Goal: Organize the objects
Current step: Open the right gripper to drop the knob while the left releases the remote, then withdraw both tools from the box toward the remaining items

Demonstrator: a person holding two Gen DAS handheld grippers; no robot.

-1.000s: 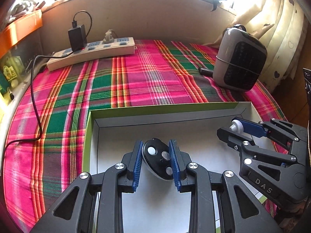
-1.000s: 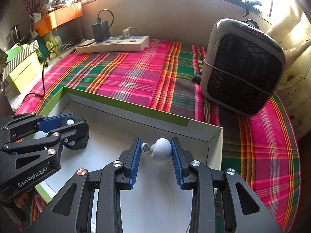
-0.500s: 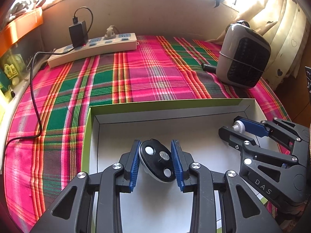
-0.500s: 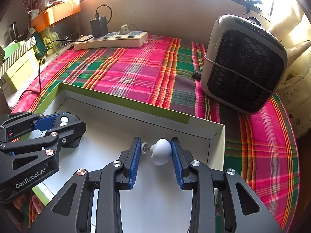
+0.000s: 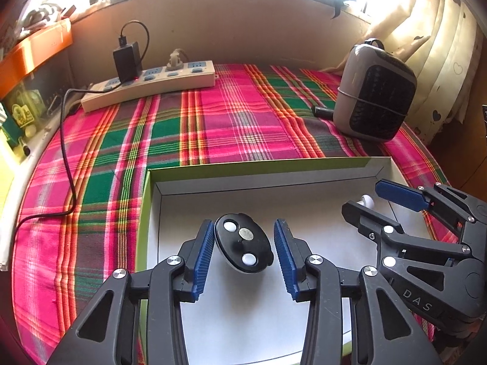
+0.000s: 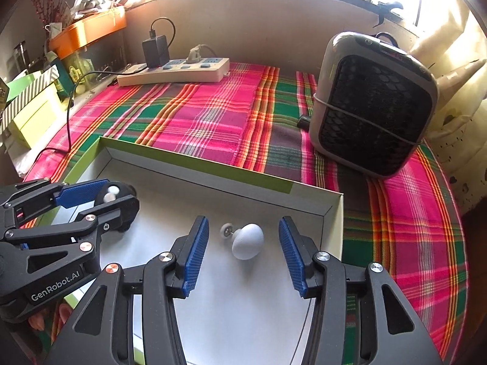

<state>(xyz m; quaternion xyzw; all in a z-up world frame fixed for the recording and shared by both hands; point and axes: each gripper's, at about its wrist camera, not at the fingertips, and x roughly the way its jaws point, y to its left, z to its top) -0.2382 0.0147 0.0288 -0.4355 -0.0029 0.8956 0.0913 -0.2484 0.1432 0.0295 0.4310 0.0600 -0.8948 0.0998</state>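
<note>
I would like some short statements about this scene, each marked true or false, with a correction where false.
1. The white egg-shaped knob lies inside the shallow box. True.
2. The right gripper presses its fingers on the knob. False: its fingers are opening and there is a gap on each side of the knob.
3. The black oval piece sits between the fingers of the left gripper. True; those fingers are opening too.
4. The heater stands inside the box. False: it stands on the plaid cloth, outside the box.
5. A black charger is plugged into the power strip. True.
</note>
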